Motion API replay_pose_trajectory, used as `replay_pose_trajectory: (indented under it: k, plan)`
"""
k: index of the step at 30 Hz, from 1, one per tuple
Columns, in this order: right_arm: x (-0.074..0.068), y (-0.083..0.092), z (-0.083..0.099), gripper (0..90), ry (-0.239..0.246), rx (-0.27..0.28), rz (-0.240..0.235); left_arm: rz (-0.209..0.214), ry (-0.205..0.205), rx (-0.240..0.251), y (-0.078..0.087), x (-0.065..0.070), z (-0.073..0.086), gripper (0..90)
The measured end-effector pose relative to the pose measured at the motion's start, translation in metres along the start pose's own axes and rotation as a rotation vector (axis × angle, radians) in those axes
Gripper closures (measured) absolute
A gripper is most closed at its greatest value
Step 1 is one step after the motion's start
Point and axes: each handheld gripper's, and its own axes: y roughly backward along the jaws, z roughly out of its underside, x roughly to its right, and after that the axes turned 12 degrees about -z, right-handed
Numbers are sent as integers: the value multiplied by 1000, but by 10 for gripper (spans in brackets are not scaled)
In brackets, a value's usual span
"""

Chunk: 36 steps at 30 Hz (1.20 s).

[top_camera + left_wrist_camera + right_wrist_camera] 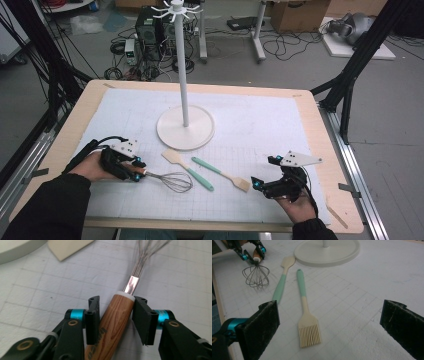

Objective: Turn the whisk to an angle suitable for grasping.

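Observation:
A whisk [170,181] with a wooden handle and wire head lies on the white grid mat at the front left. My left gripper [136,170] is shut on it; in the left gripper view both black pads [93,320] touch the sides of the wooden handle [117,312] just below its white collar. My right gripper [260,184] rests low at the front right, jaws wide open with nothing between them [330,306]. Just ahead of it lies a pastry brush [304,305], bristles toward the gripper. In the right gripper view the whisk [256,275] sits at the far left.
A spatula [187,167] with a mint handle lies beside the brush [220,174] at the mat's middle front. A white utensil stand's round base [200,135] stands behind them, its pole rising to hooks [176,10]. The wooden table edge [220,227] is near.

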Motion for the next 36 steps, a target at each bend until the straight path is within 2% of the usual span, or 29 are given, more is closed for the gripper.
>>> replay_pose_trajectory:
  k: [2,4,5,6,8,9,13,16,25,32,36]
  plan:
    - [0,0,0,10,-1,2,1,9,-3,-3,1,2,0,612]
    - [0,0,0,10,-1,2,1,23,-49,-30,3,0,-1,622]
    - [0,0,0,10,2,1,2,19,2,-12,0,4,-1,622]
    - [0,0,0,10,2,1,2,25,14,-23,0,4,-1,614]
    - [0,0,0,10,1,1,2,15,-7,-38,1,4,-2,608]
    - [0,0,0,10,-2,3,3,11,-5,-30,1,6,-2,615]
    - [0,0,0,10,2,1,3,48,-22,-25,2,9,-2,657]
    - [0,0,0,10,2,0,3,49,-32,-34,4,12,-4,700]
    - [-1,0,-1,10,-2,-1,3,42,-56,-37,8,18,-6,705]
    - [-1,0,-1,10,1,3,4,35,-43,-28,13,18,-8,707]
    - [-1,0,-1,10,-3,5,3,29,-31,-3,17,17,-8,707]
